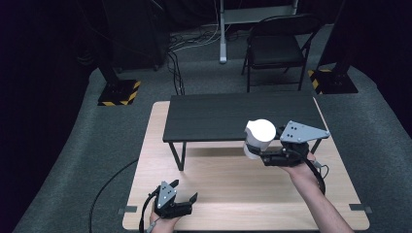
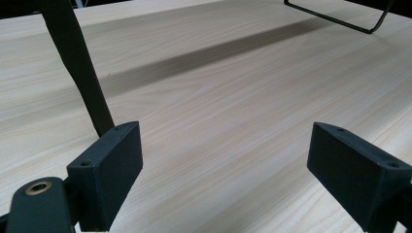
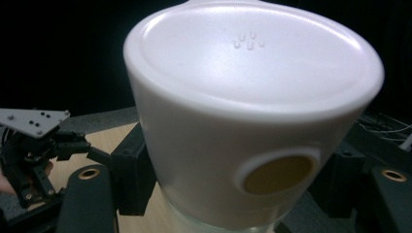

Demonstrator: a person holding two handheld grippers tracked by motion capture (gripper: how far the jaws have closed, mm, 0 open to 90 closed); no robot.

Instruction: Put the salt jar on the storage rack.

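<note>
A white-capped container [image 1: 260, 133] with a clear lower part hangs in the air just in front of the black riser's [image 1: 233, 116] front edge, right of centre. My right gripper [image 1: 255, 145] is shut on its sides. In the right gripper view the white cap [image 3: 248, 87] looms close, with a round yellowish spot [image 3: 278, 174] on its wall and a black jaw pressed against each side. My left gripper [image 1: 185, 190] rests low near the table's front edge, left of centre, and stands open. Between its jaws [image 2: 223, 150] there is only bare wood.
The black riser stands on thin metal legs [image 2: 77, 63] at the back of the light wooden table [image 1: 218, 194]. A folding chair [image 1: 279, 46], cables and stand bases sit on the floor beyond. My left gripper [image 3: 34, 145] shows far off in the right gripper view.
</note>
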